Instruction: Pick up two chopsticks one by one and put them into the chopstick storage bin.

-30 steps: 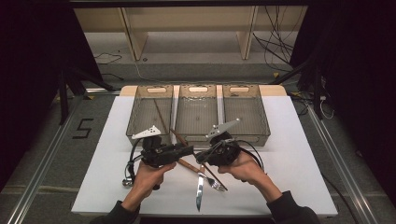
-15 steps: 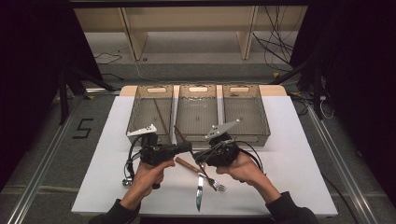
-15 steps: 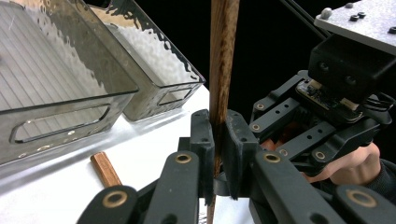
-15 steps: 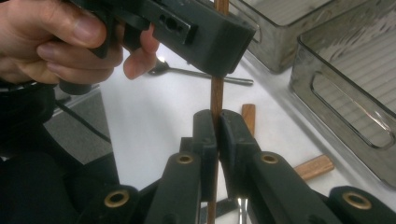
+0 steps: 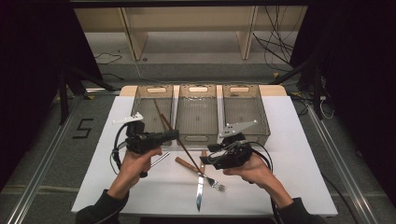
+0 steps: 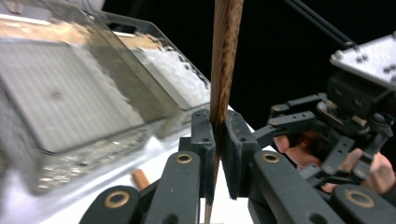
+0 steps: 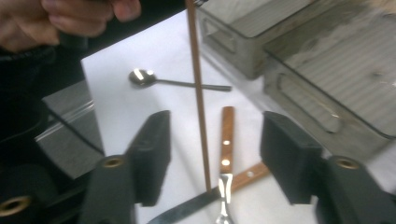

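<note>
The left gripper has its fingers pinching a wooden chopstick near its tip, and since the right gripper has just spread its fingers around it without touching, the long stick may pivot and miss the left bin.

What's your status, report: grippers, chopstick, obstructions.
Left gripper shut on chopstick. Right gripper just opened, chopstick between jaws, untouched. Knife and fork beneath; trays close ahead.

wooden chopstick (visibly grained), glossy metal spoon, clear plastic bins.
</note>
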A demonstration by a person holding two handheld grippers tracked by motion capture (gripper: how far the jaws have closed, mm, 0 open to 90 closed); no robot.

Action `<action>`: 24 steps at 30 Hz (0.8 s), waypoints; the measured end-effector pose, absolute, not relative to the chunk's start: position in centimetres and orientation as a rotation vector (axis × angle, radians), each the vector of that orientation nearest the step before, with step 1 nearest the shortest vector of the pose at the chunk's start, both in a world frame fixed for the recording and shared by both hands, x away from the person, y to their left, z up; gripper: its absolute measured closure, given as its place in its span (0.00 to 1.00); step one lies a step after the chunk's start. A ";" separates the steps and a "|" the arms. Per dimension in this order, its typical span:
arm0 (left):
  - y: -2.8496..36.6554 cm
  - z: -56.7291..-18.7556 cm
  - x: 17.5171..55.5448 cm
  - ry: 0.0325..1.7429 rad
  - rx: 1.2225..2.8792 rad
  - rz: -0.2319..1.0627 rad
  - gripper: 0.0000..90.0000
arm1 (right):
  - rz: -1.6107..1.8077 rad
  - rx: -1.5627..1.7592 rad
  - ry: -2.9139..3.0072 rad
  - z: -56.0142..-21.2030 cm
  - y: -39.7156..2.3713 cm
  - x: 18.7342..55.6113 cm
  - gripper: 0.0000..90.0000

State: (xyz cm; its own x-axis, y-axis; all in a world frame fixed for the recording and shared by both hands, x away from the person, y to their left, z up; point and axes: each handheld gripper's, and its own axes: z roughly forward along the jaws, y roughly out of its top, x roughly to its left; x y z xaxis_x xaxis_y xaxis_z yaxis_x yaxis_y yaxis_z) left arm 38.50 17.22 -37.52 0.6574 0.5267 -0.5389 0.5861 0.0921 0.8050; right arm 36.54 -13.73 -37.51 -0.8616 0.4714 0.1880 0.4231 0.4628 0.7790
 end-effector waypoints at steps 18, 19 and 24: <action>24.1 -32.9 44.9 1.114 1.526 0.042 0.93 | 1.503 0.907 2.388 -38.7 -18.2 34.3 0.28; 24.4 -32.7 45.2 1.121 1.525 0.051 0.93 | 1.507 0.909 2.384 -38.8 -18.4 34.3 0.28; 25.3 -31.9 46.8 1.167 1.523 0.102 0.93 | 1.518 0.946 2.347 -39.3 -19.5 33.9 0.24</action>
